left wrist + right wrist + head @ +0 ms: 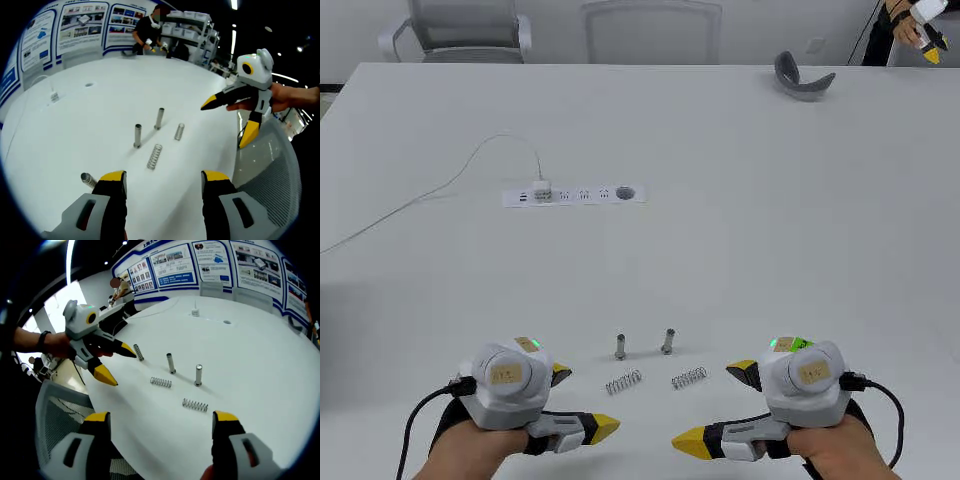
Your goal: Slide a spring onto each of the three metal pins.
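Two short metal pins point(620, 346) point(668, 341) stand upright near the front of the white table point(720, 220). Just in front of them two springs point(623, 381) point(689, 377) lie flat. My left gripper point(585, 400) is open and empty, left of the springs. My right gripper point(712, 406) is open and empty on their right. In the left gripper view the pins point(137, 136) point(159, 118) and springs point(155, 156) point(179, 131) lie ahead of the jaws. A third upright coiled piece point(88, 179) stands by the left jaw; it looks like a spring on a pin point(138, 352).
A white power strip point(575, 195) with a plug and a trailing cable point(430, 192) lies mid-table. A grey curved object point(802, 80) rests at the far right. Two chairs point(460, 28) stand behind the table. A mesh chair seat point(272, 175) is below the table's front edge.
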`<state>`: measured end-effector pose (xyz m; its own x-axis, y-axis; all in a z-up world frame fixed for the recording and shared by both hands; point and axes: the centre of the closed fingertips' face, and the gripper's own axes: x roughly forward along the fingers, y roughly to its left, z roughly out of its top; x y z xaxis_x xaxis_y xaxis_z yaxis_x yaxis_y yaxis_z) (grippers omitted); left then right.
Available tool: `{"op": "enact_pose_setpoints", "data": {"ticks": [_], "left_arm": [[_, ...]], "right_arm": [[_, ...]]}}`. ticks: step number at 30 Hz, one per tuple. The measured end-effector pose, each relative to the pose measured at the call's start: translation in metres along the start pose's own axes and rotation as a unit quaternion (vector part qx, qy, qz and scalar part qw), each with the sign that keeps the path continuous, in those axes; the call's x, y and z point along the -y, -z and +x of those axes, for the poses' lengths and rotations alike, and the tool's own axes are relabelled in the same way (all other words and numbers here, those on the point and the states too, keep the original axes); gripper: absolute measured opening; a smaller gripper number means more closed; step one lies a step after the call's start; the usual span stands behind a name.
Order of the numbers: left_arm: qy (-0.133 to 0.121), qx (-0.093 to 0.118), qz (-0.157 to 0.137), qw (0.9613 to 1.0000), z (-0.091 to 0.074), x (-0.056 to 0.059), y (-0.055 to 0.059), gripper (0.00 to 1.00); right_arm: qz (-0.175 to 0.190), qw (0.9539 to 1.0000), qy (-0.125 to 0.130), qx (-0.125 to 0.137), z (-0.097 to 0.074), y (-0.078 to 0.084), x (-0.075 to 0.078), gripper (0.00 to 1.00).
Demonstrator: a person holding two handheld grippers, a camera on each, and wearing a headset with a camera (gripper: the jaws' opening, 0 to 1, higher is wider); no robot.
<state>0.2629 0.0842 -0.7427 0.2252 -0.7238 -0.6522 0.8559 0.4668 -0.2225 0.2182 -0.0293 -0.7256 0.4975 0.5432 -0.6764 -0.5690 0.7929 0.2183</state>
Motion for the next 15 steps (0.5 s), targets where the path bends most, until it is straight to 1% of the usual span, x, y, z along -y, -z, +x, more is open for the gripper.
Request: {"op": "enact_pose_setpoints", "data": {"ticks": [7, 12, 15], "left_arm": [[-0.01, -0.006, -0.007, 0.9999, 0.01, -0.005, 0.0, 0.53], [-0.019, -0.018, -0.005, 0.9997, 0.02, -0.009, 0.003, 0.45], [-0.019, -0.019, -0.006, 0.9996, 0.025, -0.01, 0.003, 0.41]], "right_arm": [[0.004, 1.0, -0.004, 0.002, 0.0, 0.0, -0.002, 0.85], [0.006, 1.0, -0.005, 0.003, 0.0, 0.0, -0.003, 0.84], [0.008, 0.9999, -0.006, 0.003, 0.001, 0.0, -0.003, 0.84]]}}
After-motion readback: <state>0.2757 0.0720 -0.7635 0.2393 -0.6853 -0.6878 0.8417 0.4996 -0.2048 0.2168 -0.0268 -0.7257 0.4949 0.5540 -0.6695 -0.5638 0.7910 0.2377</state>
